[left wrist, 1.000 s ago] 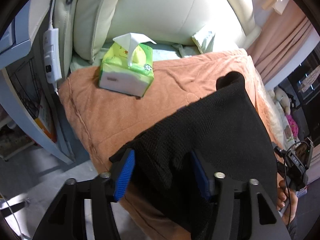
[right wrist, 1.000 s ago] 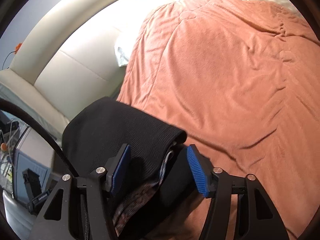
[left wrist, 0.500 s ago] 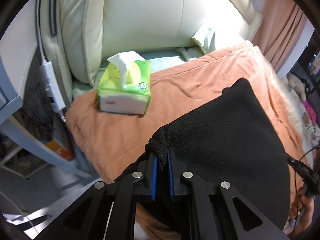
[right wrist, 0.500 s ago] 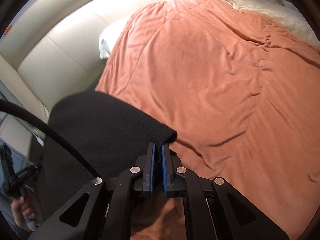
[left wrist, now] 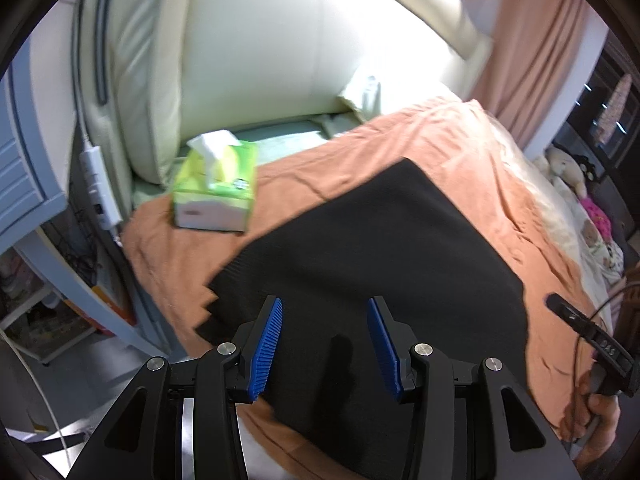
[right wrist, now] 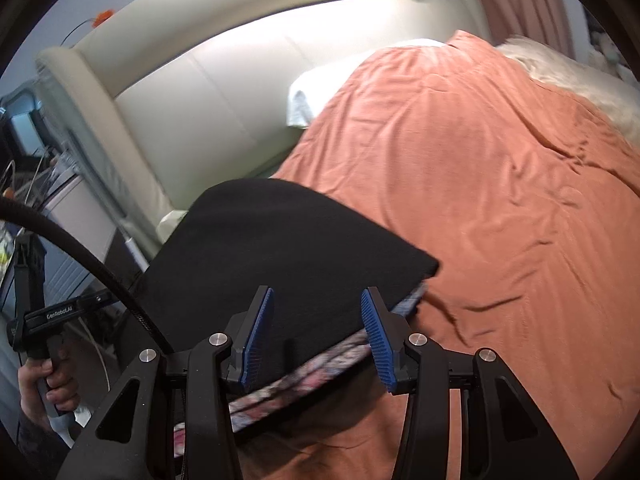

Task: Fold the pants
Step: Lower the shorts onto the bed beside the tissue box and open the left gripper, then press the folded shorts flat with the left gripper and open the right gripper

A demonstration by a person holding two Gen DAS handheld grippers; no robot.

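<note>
The black pants (left wrist: 380, 248) lie folded flat on the orange bedspread (left wrist: 460, 148) near the bed's corner. In the right wrist view the pants (right wrist: 280, 248) show a flowered lining (right wrist: 320, 364) along their near edge. My left gripper (left wrist: 325, 304) hovers over the near part of the pants, jaws opening, blue pads apart and clear of the cloth. My right gripper (right wrist: 317, 292) hangs over the pants' near edge, jaws also opening, with nothing pressed between the pads.
A green tissue box (left wrist: 216, 192) stands on the bedspread beyond the pants, by the cream headboard (left wrist: 300, 40). A power strip (left wrist: 98, 184) hangs at the bed's left side. Plush toys (left wrist: 568, 168) sit far right. A pillow (right wrist: 304, 100) lies against the headboard.
Both grippers closed on the pants' edge half a second ago and have now let go and opened. They have drawn back and upward, and the pants lie flat on the bedspread.
</note>
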